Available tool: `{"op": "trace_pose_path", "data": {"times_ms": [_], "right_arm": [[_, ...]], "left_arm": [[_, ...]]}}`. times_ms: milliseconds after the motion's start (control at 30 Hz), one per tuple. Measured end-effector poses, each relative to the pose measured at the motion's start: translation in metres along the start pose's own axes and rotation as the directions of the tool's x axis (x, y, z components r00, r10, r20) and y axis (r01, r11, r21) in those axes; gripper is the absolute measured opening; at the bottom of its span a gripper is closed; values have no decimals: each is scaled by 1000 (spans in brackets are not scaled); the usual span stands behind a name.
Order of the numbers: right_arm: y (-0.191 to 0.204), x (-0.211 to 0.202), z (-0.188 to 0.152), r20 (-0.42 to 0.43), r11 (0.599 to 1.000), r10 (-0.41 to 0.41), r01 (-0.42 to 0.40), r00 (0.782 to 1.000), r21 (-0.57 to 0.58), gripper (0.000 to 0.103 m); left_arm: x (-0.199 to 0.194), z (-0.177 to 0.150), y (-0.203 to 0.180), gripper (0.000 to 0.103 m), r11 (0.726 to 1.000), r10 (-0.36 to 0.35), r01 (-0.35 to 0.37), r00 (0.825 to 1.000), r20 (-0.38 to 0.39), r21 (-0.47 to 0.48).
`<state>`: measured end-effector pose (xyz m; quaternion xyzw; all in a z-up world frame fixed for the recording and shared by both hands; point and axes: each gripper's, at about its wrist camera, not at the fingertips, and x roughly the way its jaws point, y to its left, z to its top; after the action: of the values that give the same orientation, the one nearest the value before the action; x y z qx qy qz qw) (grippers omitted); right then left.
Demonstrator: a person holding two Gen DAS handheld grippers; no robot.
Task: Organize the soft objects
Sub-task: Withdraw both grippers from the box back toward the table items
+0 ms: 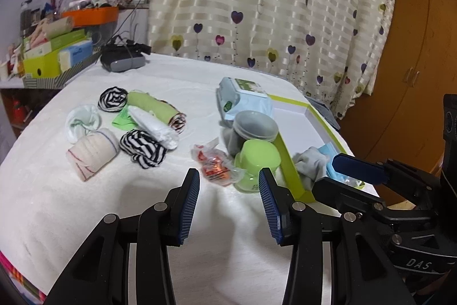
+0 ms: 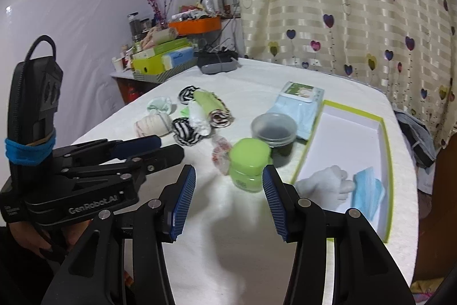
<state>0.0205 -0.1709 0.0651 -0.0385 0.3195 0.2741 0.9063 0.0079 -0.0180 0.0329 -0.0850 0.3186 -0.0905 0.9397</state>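
Note:
Rolled soft items lie in a cluster on the white bed: two black-and-white striped socks (image 1: pixel 112 99) (image 1: pixel 142 146), a green roll (image 1: pixel 155 110), a white roll (image 1: pixel 152 126), a mint sock (image 1: pixel 82 122) and a cream towel roll (image 1: pixel 92 153). A green-rimmed white box (image 2: pixel 342 139) holds a pale sock (image 2: pixel 328 182) and a blue face mask (image 2: pixel 367 190). My left gripper (image 1: pixel 228 173) is open and empty over the bed, short of a green jar (image 1: pixel 257 162). My right gripper (image 2: pixel 228 173) is open and empty too, at the box's near left corner.
A grey jar (image 2: pixel 274 130), a wipes pack (image 2: pixel 300 105) and a red snack packet (image 2: pixel 220 153) sit between the sock cluster and the box. A dark headset (image 1: pixel 122 59) lies at the bed's far edge. A cluttered shelf (image 1: pixel 54 47) stands at far left, a curtain behind.

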Motion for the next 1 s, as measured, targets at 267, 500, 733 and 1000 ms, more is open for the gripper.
{"op": "trace_pose_path", "data": {"times_ms": [267,500,733,1000], "right_arm": [[12,13,8,-18,999,40,-40,999,-22,50],[23,31,15,-40,997,64,-66,997,-38,50],[25,46,19,-67,997,64,-67,996,-40,50],[29,64,32,-98,996,27,-36,995,-86,50]], "left_arm": [[-2,0,26,42,998,18,-18,1000,7,-53],[-3,0,55,42,993,62,-60,998,14,-99],[1,-1,72,42,987,90,-88,996,8,-132],[4,-1,85,42,982,111,-108,994,6,-157]]}}
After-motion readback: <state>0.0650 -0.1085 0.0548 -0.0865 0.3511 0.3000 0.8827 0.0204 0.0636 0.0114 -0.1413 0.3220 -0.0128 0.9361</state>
